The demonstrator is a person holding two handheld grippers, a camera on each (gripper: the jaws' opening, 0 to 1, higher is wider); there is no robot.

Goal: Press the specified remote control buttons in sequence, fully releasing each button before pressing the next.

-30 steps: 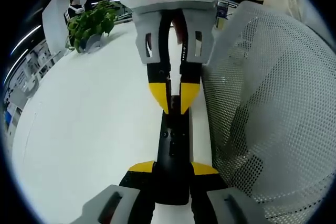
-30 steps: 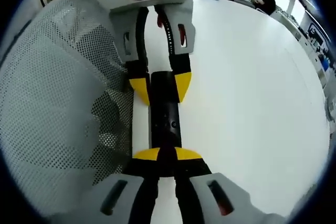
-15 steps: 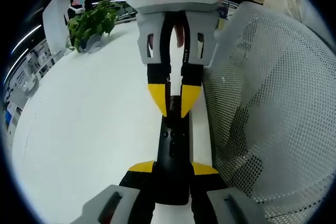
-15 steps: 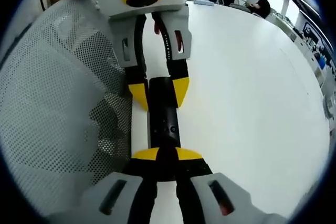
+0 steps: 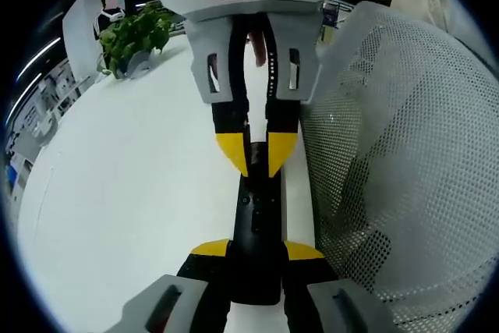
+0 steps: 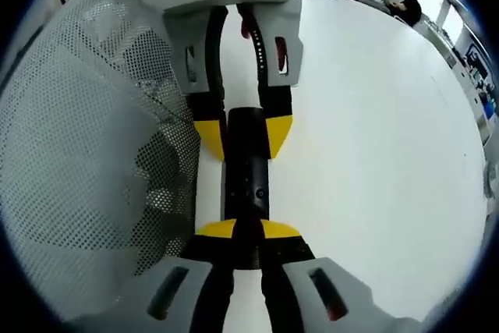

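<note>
Fingers of the left gripper [image 5: 256, 253] are clenched on the near end of the remote control [image 5: 257, 216], a long black bar that lies on the white counter [image 5: 132, 193] and runs straight ahead between them. In the right gripper view the same remote control [image 6: 246, 185] shows from its other end. There the left gripper [image 6: 242, 136] holds its far part between its yellow tips. The right gripper [image 6: 246, 232] has its own fingers drawn together, nearly touching, with the tips right over the end of the remote nearest to it. Whether they are pushing a button at this instant I cannot tell, because the tips cover that spot.

A white mesh basket [image 5: 390, 154] stands just beside the remote, on the right of the left fingers, and a green plant [image 5: 136, 33] is far ahead to their left.

To do this step well, I think the left fingers should keep the remote flat and steady on the counter. The right tips should come down straight on one small button, and then lift fully clear before they go to another. A sideways push could slide the remote toward the basket or touch a neighbouring button, so the movement is better short and vertical.
</note>
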